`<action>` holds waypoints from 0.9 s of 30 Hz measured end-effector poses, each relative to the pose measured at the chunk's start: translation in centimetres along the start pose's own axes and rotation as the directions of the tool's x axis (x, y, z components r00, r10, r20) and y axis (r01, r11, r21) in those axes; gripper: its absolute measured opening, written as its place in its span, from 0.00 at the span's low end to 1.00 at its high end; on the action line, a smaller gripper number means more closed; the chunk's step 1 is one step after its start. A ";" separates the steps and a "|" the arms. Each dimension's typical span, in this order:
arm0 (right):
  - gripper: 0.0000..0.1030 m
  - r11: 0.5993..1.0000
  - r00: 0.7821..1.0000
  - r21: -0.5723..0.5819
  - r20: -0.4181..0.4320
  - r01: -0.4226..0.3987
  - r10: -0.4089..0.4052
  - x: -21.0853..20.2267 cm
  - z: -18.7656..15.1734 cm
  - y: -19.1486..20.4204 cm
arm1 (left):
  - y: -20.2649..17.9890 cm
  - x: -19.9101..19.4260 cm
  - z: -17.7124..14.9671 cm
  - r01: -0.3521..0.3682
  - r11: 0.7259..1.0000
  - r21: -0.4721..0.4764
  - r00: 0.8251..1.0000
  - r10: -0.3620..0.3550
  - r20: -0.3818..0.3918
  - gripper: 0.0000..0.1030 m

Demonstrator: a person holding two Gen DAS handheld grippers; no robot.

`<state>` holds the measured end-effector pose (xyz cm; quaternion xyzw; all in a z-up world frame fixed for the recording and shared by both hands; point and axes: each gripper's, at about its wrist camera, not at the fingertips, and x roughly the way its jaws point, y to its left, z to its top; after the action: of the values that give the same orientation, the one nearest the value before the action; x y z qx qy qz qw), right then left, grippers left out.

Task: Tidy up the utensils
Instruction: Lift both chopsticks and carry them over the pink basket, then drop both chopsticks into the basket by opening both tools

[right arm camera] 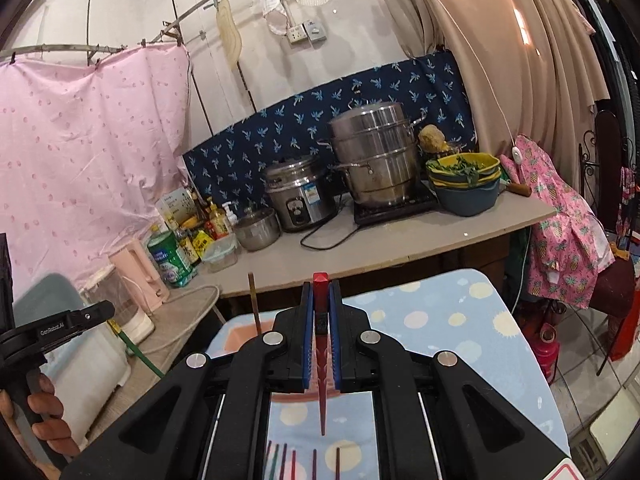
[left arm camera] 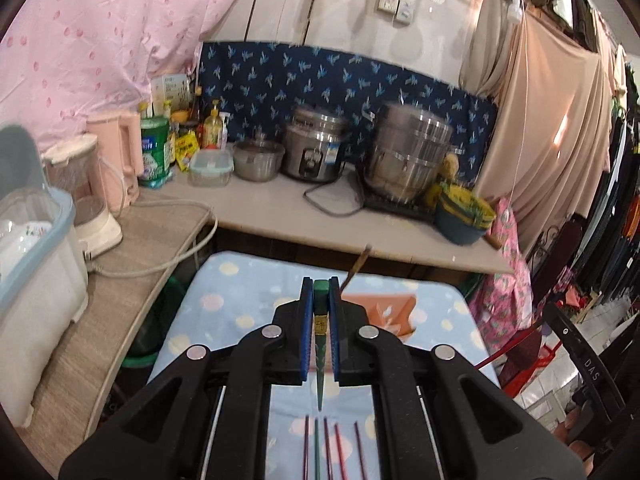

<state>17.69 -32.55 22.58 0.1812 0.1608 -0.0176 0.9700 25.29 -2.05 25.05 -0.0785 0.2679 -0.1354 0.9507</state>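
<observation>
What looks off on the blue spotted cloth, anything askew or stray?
Mostly tidy. One brown chopstick stands tilted near the cloth's far edge, apart from the parallel row nearer the camera. What props it is hidden behind the gripper.

Black plastic grippers [left arm camera: 321, 286] with blue ribbed pads [left arm camera: 307, 320], round silver pivot bolts [left arm camera: 270, 332], and "GenRobot.AI" printed on the left grip [right arm camera: 52, 330].

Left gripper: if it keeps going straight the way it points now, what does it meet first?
The left gripper, shut on a green chopstick, points over the dotted cloth toward the counter edge. The brown stick stands just right of that line; depth is unclear.
</observation>
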 end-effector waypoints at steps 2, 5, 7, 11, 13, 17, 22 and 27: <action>0.07 0.999 0.999 0.031 0.028 -0.025 0.024 0.5 1.7 0.1 | -0.4 -0.3 1.9 0.005 1.000 -0.005 0.999 -0.005 0.043 0.07; 0.07 0.997 0.997 0.066 0.071 -0.049 0.044 1.4 4.0 0.6 | -0.9 -0.3 4.4 0.004 1.000 -0.019 0.995 -0.002 0.100 0.07; 0.07 0.995 0.994 0.083 0.090 -0.062 0.055 2.3 5.1 0.9 | -1.0 0.2 5.6 0.002 0.999 -0.033 0.991 0.003 0.132 0.07; 0.07 0.992 0.992 0.094 0.103 -0.078 0.069 4.5 6.2 1.5 | -1.5 2.2 7.3 -0.021 0.999 -0.046 0.987 0.028 0.156 0.07; 0.07 0.994 0.993 0.087 0.096 -0.071 0.063 5.8 6.2 1.7 | -1.7 3.6 7.5 -0.028 0.999 -0.045 0.988 0.034 0.152 0.07; 0.07 0.997 0.998 0.057 0.037 -0.052 0.050 8.7 4.9 2.0 | -1.6 6.0 6.4 -0.032 0.999 -0.035 0.993 0.036 0.113 0.07; 0.07 0.999 0.998 0.030 -0.049 -0.040 0.041 11.8 2.0 1.6 | -1.0 8.8 4.3 -0.047 0.999 -0.026 0.997 0.048 0.058 0.06; 0.07 1.000 0.994 0.011 -0.109 -0.017 0.018 14.1 -0.3 1.1 | -0.5 10.8 2.9 -0.057 0.998 -0.030 0.998 0.057 0.010 0.06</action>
<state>31.03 -31.04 18.20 0.1884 0.2121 0.0001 0.9589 35.60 -5.59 22.30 -0.0855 0.2668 -0.1040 0.9543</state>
